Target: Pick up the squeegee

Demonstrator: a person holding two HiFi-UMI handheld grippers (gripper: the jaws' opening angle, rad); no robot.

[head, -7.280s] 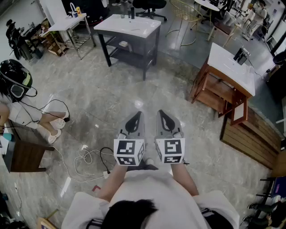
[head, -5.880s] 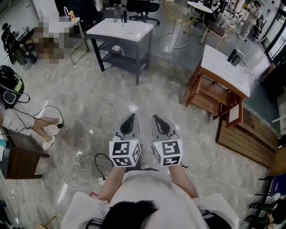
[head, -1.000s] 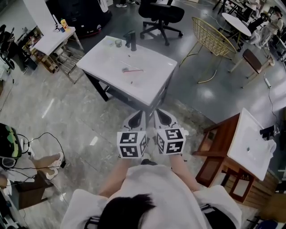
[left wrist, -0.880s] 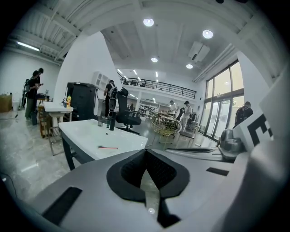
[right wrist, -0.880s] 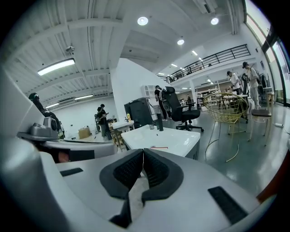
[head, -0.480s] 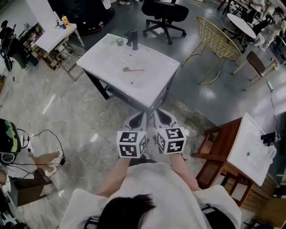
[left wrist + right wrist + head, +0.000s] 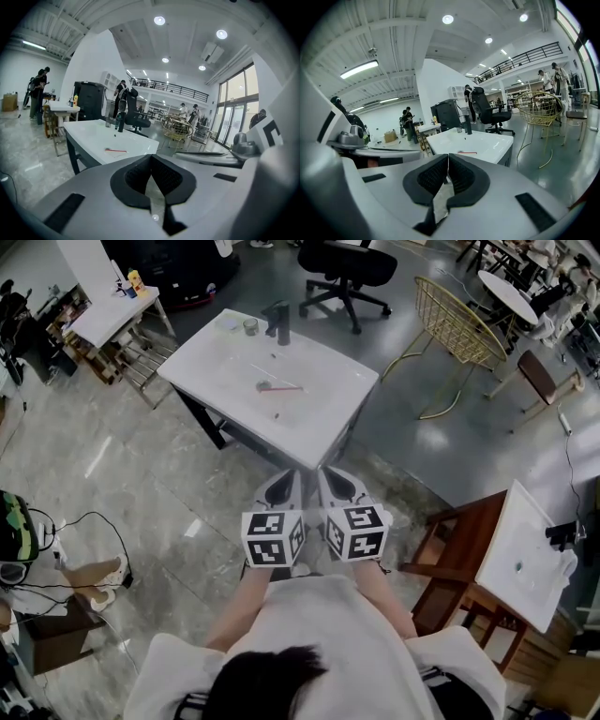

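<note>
Holding the left grey two-jaw gripper [image 7: 292, 476] and the right grey two-jaw gripper [image 7: 325, 474] side by side, nearly touching, just short of the near edge of the white rectangular basin-top table on dark legs [image 7: 319, 418], both aimed toward it. Seen along the left one: black ribbed pads [image 7: 138, 176] pressed together at the tips, nothing caught between. Same with the right: pads met in a thin line, clamped on nothing

Lying flat near the middle of that table's top, well apart from both grippers: the thin squeegee with a reddish handle [image 7: 281, 387], its paler end perhaps the blade, though too small to say for sure. Standing at the table's far edge: a black tap [image 7: 277, 322], with a small clear glass [image 7: 249, 326] just beside it. Beyond the table's far side: a black swivel office chair [image 7: 342, 263]. Off the table's right: a gold wire-frame chair [image 7: 450, 320]. Off its far left corner: a small white side table [image 7: 108, 320]. Nearer than the table and to its right: a brown wooden stand with a white top [image 7: 534, 531]. Spread beneath the table and all around it: grey polished stone floor [image 7: 141, 484]
</note>
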